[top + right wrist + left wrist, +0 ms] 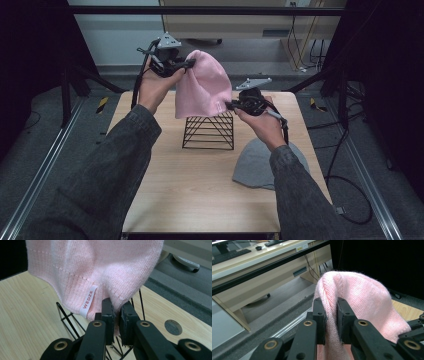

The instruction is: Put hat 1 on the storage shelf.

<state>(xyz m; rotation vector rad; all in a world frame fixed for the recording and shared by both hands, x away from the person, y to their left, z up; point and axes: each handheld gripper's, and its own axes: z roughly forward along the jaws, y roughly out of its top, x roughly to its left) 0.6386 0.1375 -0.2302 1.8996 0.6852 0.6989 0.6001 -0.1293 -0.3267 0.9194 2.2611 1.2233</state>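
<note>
High view: the pink beanie [204, 85] hangs over the black wire stand [209, 131] at the worktop's [190, 185] centre, with a grey beanie [256, 165] at four o'clock.

Left gripper view: the left hand-held gripper [331, 307] pinches the beanie's crown.

Right gripper view: the right hand-held gripper [117, 311] clamps its hem, with the white label [88, 300] at ten o'clock.

Two knitted beanie hats: one pink ribbed-knit beanie [204, 85] at 12 o'clock above the table centre, bearing one white sewn label [88, 300], and one grey knitted beanie [255, 162] lying at 4 o'clock. One black wire-frame stand [209, 132] of tapering shape, at centre. One light wooden table [190, 190]. Two hand-held claws: left claw [189, 63] at 11 o'clock, right claw [231, 105] at 2 o'clock, each topped by one grey three-cornered plate.
</note>
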